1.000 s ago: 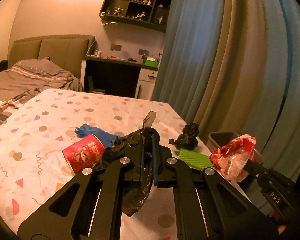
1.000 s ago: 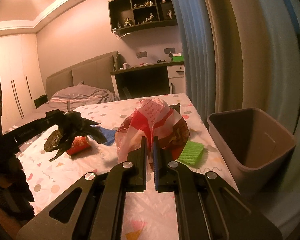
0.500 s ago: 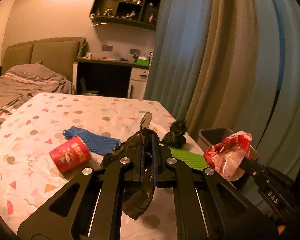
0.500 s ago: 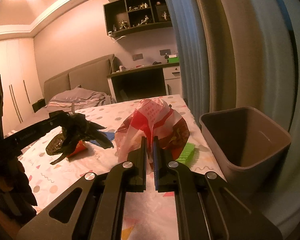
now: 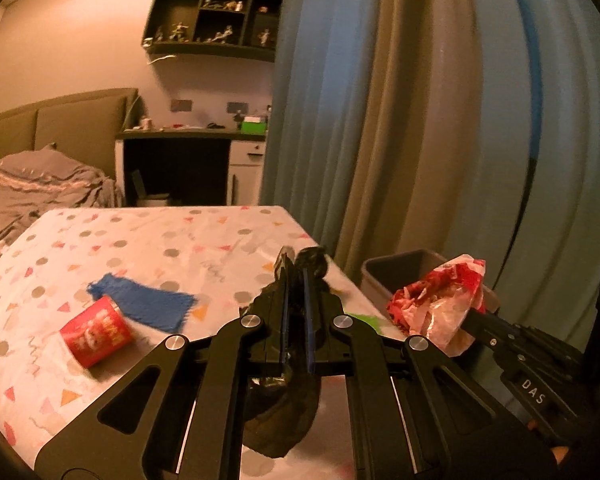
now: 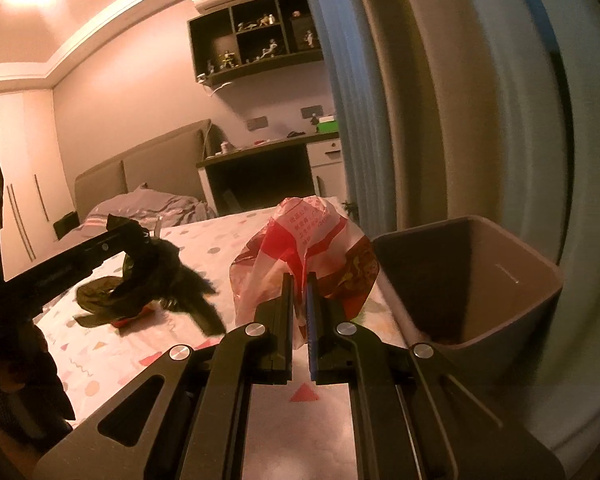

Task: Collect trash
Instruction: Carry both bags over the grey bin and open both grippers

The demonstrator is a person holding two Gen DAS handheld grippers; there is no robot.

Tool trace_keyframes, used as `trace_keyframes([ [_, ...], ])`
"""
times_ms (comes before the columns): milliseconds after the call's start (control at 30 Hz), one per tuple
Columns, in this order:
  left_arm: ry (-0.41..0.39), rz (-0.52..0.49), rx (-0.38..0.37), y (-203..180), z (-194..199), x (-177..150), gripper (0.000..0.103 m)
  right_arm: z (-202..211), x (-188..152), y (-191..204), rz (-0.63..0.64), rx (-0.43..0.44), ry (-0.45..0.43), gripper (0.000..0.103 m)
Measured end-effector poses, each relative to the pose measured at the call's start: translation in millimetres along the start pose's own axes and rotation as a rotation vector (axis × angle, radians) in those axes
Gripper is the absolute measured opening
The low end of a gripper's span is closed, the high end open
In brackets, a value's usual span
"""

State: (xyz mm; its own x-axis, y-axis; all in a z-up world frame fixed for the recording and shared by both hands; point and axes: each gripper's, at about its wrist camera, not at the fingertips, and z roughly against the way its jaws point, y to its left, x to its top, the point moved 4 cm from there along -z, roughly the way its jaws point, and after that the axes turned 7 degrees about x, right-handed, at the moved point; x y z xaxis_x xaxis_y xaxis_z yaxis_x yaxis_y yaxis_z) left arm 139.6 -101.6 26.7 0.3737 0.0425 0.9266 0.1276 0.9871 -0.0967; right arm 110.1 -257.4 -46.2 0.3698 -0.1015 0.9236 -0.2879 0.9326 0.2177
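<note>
You carry two soft loads toward the grey trash bin [image 6: 472,276], and either could miss it; the black plastic bag [image 5: 288,412] hangs in a long loose fold below your left hand-held gripper [image 5: 296,280], so I judge that its trailing end could drag across the patterned desk [image 5: 140,240] or drape over the bin's rim instead of dropping in; the red-and-white plastic bag [image 6: 300,248] is puffed up and wide against the bin's mouth, so it could catch on the near wall and spill back onto the desk; both bags are thin and slippery, and a shallow pinch could let either slide out before you are over the opening; your two tools sit close together in the left wrist view, so they could also knock each other if you bring both to the bin at once

Your left hand-held gripper has its jaws nearly together, pinched on the black plastic bag, which is held up off the desk; your right hand-held gripper [image 6: 300,280] is likewise nearly closed, pinching the red-and-white plastic bag near its bunched neck, just beside the bin's near wall and not yet over it

The red paper cup [image 5: 96,336] lies on its side on the desk, touching the blue cloth [image 5: 148,304]; a green item [image 5: 364,320] lies near the desk's edge, mostly hidden
</note>
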Motion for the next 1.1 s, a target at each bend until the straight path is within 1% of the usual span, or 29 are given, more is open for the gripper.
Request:
trace_keyframes([
  [233,-0.019,-0.043,-0.075,-41,-12,16,0.005,9,12,-29,-0.02,-0.06,-0.039,0.007],
  [367,-0.033,-0.066,-0.118,-64,-22,25,0.005,13,21,-53,-0.033,-0.111,-0.062,0.007],
  [600,-0.059,-0.07,-0.208,-107,-46,40,0.005,18,30,-92,-0.062,-0.194,-0.088,0.007],
  [833,-0.022,-0.086,-0.262,-146,-82,30,0.005,11,33,-122,-0.077,-0.246,-0.081,0.007],
  [900,-0.009,-0.087,-0.288,-155,-93,28,0.005,8,32,-127,-0.079,-0.255,-0.075,0.007],
  [1100,0.013,-0.095,-0.34,-175,-110,17,0.005,1,31,-138,-0.092,-0.28,-0.064,0.007],
])
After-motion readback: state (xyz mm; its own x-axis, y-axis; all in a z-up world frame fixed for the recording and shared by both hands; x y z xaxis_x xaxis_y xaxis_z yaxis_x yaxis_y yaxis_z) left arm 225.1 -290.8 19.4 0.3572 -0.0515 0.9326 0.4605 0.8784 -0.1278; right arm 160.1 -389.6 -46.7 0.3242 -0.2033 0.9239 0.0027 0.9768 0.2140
